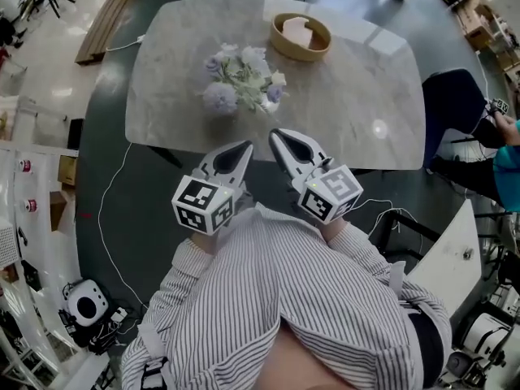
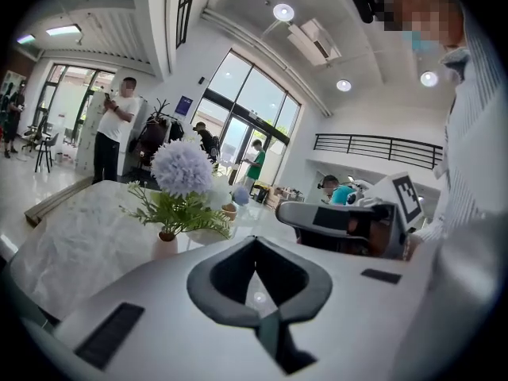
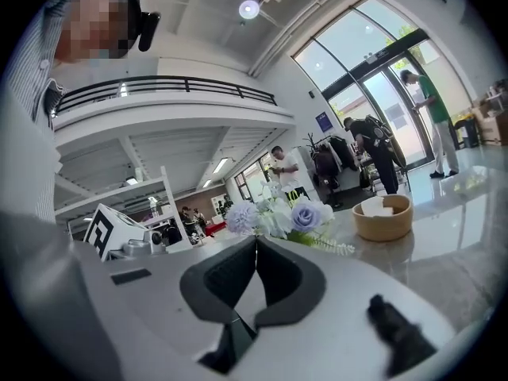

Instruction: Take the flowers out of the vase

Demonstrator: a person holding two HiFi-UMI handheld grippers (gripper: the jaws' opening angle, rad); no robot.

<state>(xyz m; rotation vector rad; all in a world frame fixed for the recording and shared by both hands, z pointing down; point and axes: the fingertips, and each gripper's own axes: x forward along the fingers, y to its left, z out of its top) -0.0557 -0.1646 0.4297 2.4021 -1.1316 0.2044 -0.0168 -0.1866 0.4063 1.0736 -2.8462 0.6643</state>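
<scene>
Head view looks down on a pale marble-topped bench [image 1: 171, 120]. The flowers [image 1: 241, 78] stand near its middle, a cluster of lilac, white and pale blue blooms over green leaves. From above the blooms cover the vase. The left gripper view shows the vase [image 2: 165, 245] as a small pale pot under the greenery, upright on the bench with the stems in it. Far and to the right of the flowers sits a round wooden bowl [image 1: 301, 37] holding a pale object, well apart from the bouquet.

Both grippers hang at the near edge of the bench, just in front of the person's striped shirt [image 1: 284, 299]. They are side by side and point toward the flowers. The left gripper [image 1: 245, 145] has its jaws pressed fully together with nothing between them. In its own view the dark pads meet along a thin seam, and the flowers stand beyond its tip, off to the left. The right gripper [image 1: 274, 135] is likewise closed tight and empty. In its own view the bouquet rises just past its tip and the bowl sits further right. Neither gripper touches the flowers or the vase, and bare bench lies between them.

A dark blue chair [image 1: 451, 96] stands at the right end of the bench. In the gripper views, people stand far off near tall windows.
</scene>
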